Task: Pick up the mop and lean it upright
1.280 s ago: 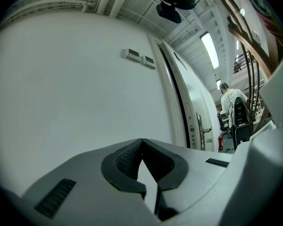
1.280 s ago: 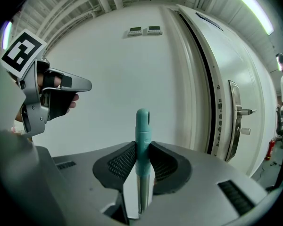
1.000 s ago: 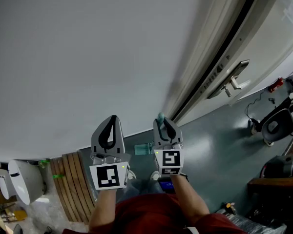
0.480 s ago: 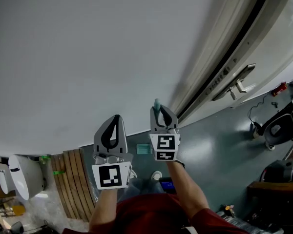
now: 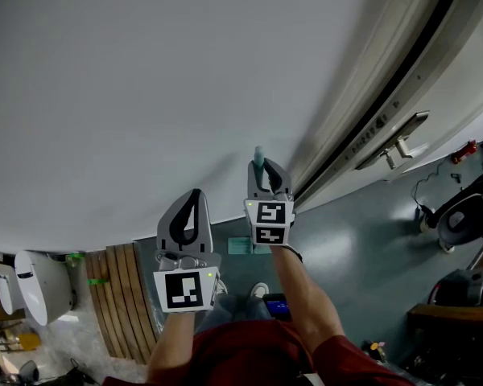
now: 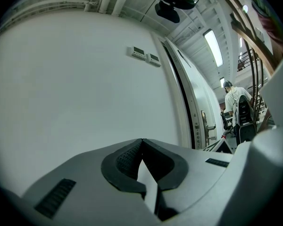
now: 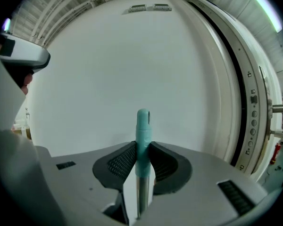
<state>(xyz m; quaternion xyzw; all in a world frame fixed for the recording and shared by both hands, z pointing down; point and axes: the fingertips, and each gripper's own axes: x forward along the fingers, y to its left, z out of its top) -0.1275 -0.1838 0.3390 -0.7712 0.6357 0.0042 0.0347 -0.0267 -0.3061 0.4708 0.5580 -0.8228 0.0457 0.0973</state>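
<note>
At the white wall (image 5: pixel 145 95), right claw (image 7: pixel 142 155) clamps the mop (image 7: pixel 143 124) upright by its teal handle tip; left claw (image 6: pixel 141 147) closed, empty. Operator should ease tip against wall, confirm it rests, release slowly.

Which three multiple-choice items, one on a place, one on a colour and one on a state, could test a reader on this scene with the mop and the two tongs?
1. Where is the top of the mop handle?
A. Between the right tongs
B. Between the left tongs
C. Lying on the floor

2. What colour is its end cap?
A. Red
B. Teal
C. Black

3. How do the left tongs stand?
A. Wide open
B. Shut on a cloth
C. Shut, with nothing between them

Answers:
1 A, the right tongs press on it from both sides.
2 B, the cap shows teal against the white wall.
3 C, their tips meet and only wall lies beyond.
</note>
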